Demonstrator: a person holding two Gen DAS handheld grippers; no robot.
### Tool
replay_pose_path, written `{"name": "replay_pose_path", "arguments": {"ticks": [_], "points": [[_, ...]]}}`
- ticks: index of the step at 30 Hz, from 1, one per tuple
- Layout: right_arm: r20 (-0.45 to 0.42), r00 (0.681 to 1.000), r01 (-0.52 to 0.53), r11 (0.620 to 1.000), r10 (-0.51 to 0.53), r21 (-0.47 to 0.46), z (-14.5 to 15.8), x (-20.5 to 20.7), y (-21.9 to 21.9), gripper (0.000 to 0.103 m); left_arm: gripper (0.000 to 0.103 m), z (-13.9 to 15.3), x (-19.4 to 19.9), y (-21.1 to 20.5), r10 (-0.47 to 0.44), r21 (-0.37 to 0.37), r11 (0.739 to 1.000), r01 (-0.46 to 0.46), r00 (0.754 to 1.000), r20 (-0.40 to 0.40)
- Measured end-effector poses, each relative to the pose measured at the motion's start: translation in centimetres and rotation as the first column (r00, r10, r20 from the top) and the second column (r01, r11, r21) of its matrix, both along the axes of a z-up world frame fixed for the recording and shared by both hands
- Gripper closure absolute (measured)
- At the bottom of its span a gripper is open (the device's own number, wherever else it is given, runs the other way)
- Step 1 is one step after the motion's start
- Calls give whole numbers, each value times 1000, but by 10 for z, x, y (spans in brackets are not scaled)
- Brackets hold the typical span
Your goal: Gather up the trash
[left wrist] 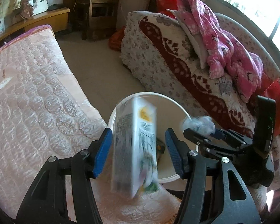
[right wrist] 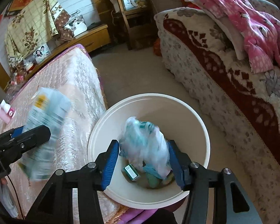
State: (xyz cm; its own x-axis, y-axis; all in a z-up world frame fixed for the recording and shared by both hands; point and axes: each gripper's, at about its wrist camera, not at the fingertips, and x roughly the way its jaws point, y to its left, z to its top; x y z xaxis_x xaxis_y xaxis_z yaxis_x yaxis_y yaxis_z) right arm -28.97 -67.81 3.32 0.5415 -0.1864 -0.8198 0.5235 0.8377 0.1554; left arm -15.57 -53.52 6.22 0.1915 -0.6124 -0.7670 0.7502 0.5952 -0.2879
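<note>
Hand-held gripper point(right wrist: 143, 165) jaws apart, plastic bag point(right wrist: 145, 145) over bucket point(right wrist: 199, 123)

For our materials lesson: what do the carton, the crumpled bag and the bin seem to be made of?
Carton: coated printed card, probably; flat faces, sharp folded edges.
Crumpled bag: thin plastic film; translucent, wrinkled, glossy.
Bin: moulded plastic, likely; smooth, cream, even rolled rim.
</note>
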Motion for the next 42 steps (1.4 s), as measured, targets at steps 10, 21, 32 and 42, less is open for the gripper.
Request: {"name": "replay_pose_path", "arguments": {"ticks": [10, 21, 32, 42], "points": [[41, 999, 14, 1000, -14, -2, 8, -8, 3, 38, 37, 7, -3, 11, 53, 14, 998, -54, 996, 75], [82, 997, 19, 996, -11, -91, 31, -19, 35, 38, 37, 26, -15, 49, 163, 7, 986, -167, 969, 183], [168, 985, 59, 988, -34, -145, 70, -44, 74, 38, 37, 68, -51, 95, 187, -120, 980, -158, 936, 300], [242, 969, 111, 969, -56, -221, 102, -68, 104, 31, 37, 92, -83, 124, 218, -165, 972, -165, 897, 384]]}}
